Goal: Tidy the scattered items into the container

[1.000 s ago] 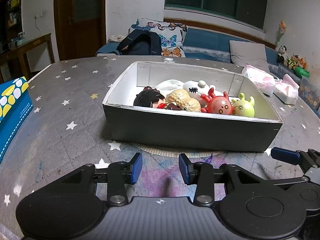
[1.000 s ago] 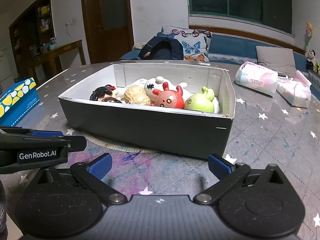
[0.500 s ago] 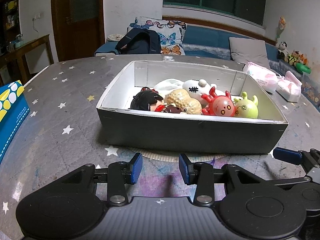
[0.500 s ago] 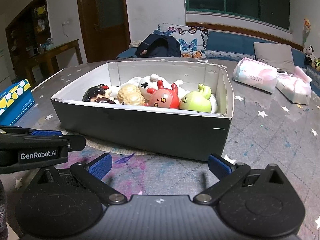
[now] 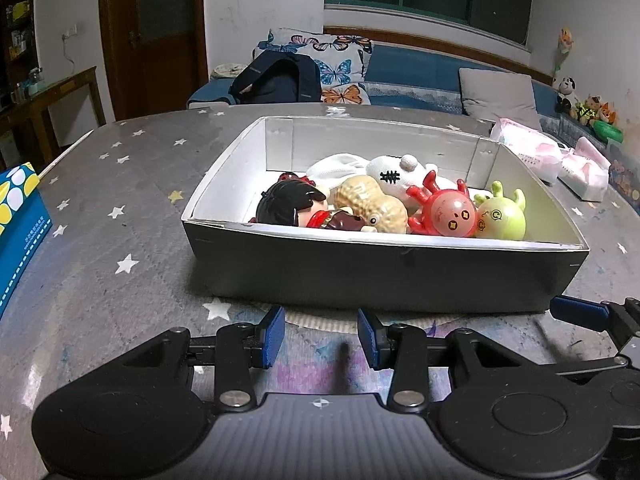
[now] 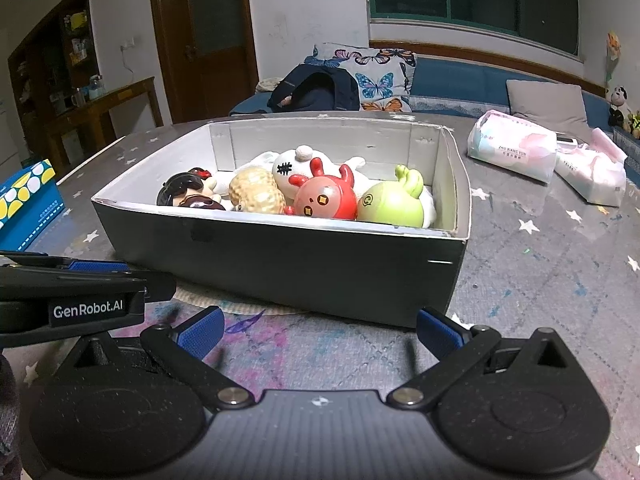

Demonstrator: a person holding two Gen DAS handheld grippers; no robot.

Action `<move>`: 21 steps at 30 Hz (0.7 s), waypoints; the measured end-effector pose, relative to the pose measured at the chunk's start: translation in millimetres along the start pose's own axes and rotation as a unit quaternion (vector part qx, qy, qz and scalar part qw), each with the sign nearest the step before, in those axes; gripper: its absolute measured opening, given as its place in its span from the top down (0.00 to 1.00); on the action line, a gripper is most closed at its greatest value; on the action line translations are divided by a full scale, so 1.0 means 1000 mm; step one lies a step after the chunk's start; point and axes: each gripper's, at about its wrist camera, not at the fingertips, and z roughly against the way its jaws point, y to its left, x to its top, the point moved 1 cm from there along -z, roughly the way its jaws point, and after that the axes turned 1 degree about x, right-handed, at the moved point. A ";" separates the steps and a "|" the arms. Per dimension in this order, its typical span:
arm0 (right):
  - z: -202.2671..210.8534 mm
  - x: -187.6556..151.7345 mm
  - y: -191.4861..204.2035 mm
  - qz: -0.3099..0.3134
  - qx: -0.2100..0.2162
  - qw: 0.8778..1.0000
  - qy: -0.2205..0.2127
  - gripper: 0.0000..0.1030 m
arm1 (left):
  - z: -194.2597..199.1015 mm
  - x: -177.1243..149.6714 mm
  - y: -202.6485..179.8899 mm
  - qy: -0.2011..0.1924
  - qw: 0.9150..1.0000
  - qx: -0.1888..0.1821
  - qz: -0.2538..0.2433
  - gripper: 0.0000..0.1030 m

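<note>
Toys fill the box [image 5: 384, 276], a shallow carton, dark outside and white inside, standing on the star-patterned table [image 5: 120, 184]. Inside, from the left wrist view, lie a black-haired doll [image 5: 290, 204] at the 9 o'clock end, a peanut-shaped toy [image 5: 370, 204] touching it, a white plush [image 5: 394, 174] behind toward 12 o'clock, then a red horned ball [image 5: 448, 212] and a green horned ball [image 5: 502, 216] side by side toward 3 o'clock.

Seen along the left gripper [image 5: 320, 336], the box sits at 12 o'clock just beyond the fingertips, apart from them; the jaws stand at a narrow gap with nothing between them but table. The right gripper [image 6: 320, 330] has its jaws spread wide and empty, the box's near wall likewise at 12 o'clock, close ahead and not touched. In the right wrist view the left gripper's arm crosses at 9 o'clock; in the left wrist view a blue pad [image 5: 578, 312] of the right gripper shows at 3 o'clock.

Farther out, a blue patterned box [image 5: 20, 224] sits at 9 o'clock on the table, and two tissue packs [image 6: 514, 146] lie toward 2 o'clock, well apart from the carton.
</note>
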 end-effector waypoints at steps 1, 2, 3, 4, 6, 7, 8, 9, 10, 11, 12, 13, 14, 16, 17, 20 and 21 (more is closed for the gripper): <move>0.000 0.000 0.000 0.000 0.000 1.000 0.000 0.00 | -0.001 0.000 0.000 0.000 1.000 0.000 0.000 0.59; -0.001 0.000 0.000 0.000 0.001 1.000 0.001 0.00 | -0.001 0.000 0.000 0.001 1.000 0.000 0.000 0.59; -0.001 0.000 0.000 0.000 0.001 1.000 0.001 0.00 | -0.002 0.000 0.001 0.001 1.000 0.001 0.000 0.59; -0.002 0.001 0.000 0.000 0.001 1.000 0.002 0.00 | -0.003 0.000 0.001 0.002 1.000 0.001 0.000 0.59; -0.003 0.001 0.001 0.000 0.000 1.000 0.003 0.00 | -0.004 0.001 0.001 0.002 1.000 0.001 0.001 0.59; -0.004 0.001 0.001 0.000 0.000 1.000 0.003 0.00 | -0.004 0.001 0.001 0.002 1.000 0.001 0.001 0.59; -0.004 0.001 0.002 0.000 0.000 1.000 0.004 0.00 | -0.004 0.001 0.001 0.002 1.000 0.001 0.000 0.59; -0.004 0.001 0.002 0.000 0.000 1.000 0.004 0.00 | -0.004 0.001 0.001 0.002 1.000 0.000 0.000 0.59; -0.005 0.001 0.002 0.000 0.000 1.000 0.005 0.00 | -0.004 0.001 0.001 0.002 1.000 0.000 0.000 0.59; -0.005 0.001 0.002 0.000 0.000 1.000 0.005 0.00 | -0.004 0.001 0.001 0.002 1.000 0.000 -0.001 0.59; -0.005 0.001 0.002 0.000 0.000 1.000 0.005 0.00 | -0.004 0.001 0.001 0.002 1.000 0.000 -0.001 0.59; -0.005 0.001 0.002 0.000 0.000 1.000 0.005 0.00 | -0.004 0.001 0.001 0.002 1.000 0.000 -0.002 0.59; -0.005 0.001 0.002 0.000 0.000 1.000 0.005 0.00 | -0.004 0.001 0.000 0.001 1.000 0.000 -0.002 0.59; -0.005 0.001 0.002 0.000 0.001 1.000 0.005 0.00 | -0.004 0.001 0.000 0.001 1.000 -0.001 -0.003 0.59; -0.005 0.001 0.002 0.000 0.001 1.000 0.005 0.00 | -0.004 0.001 0.000 0.001 1.000 -0.001 -0.003 0.59; -0.005 0.001 0.002 0.000 0.001 1.000 0.004 0.00 | -0.003 0.001 -0.001 0.001 1.000 0.000 -0.003 0.59; -0.005 0.001 0.002 0.000 0.000 1.000 0.004 0.00 | -0.003 0.001 -0.001 0.001 1.000 0.000 -0.003 0.59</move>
